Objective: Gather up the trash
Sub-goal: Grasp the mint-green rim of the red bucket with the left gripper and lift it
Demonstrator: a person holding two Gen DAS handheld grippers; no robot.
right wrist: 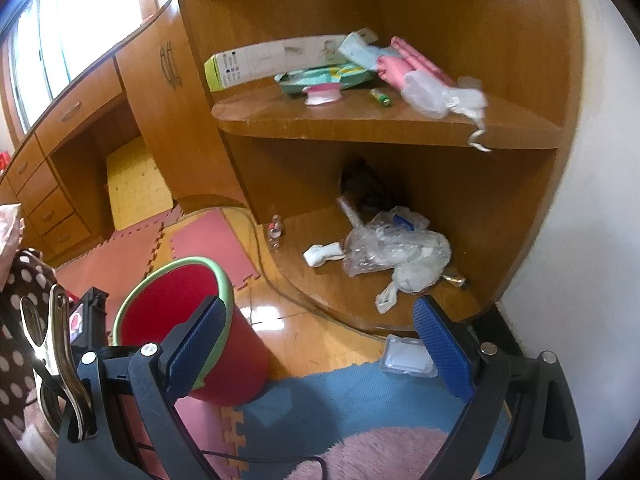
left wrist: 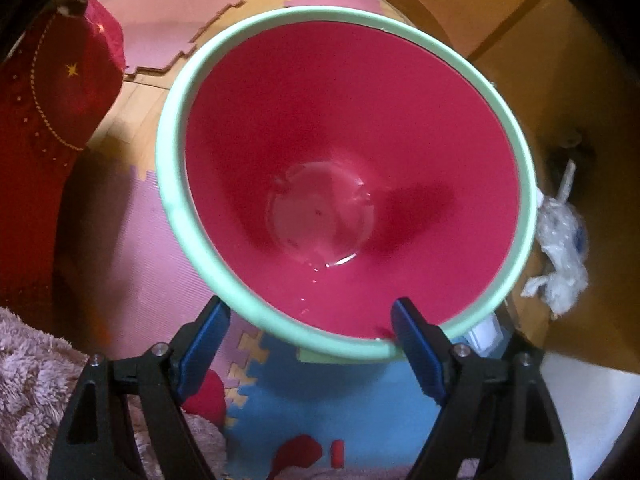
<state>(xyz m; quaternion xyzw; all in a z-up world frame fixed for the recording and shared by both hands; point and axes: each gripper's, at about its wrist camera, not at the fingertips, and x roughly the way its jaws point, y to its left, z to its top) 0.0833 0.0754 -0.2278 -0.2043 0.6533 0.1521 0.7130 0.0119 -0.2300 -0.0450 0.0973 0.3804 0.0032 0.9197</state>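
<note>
Your red bin (left wrist: 344, 184) stands empty on the floor by the lower shelf (right wrist: 320, 280), where the crumpled plastic bag (right wrist: 394, 250) waits uncollected, and both your left hand-held gripper (left wrist: 310, 326) and right hand-held gripper (right wrist: 320, 324) gape wide, holding nothing

Bin (left wrist: 344, 168) mouth unobstructed

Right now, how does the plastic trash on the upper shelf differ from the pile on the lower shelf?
The upper-shelf plastic wrapper is a smaller bundle lying at the shelf's front edge, with a white strip dangling over it. The lower-shelf plastic bag pile is bigger and more spread out, with nothing hanging over the edge. Both are crumpled clear and white plastic, outside the red bin, and neither gripper holds them.
</note>
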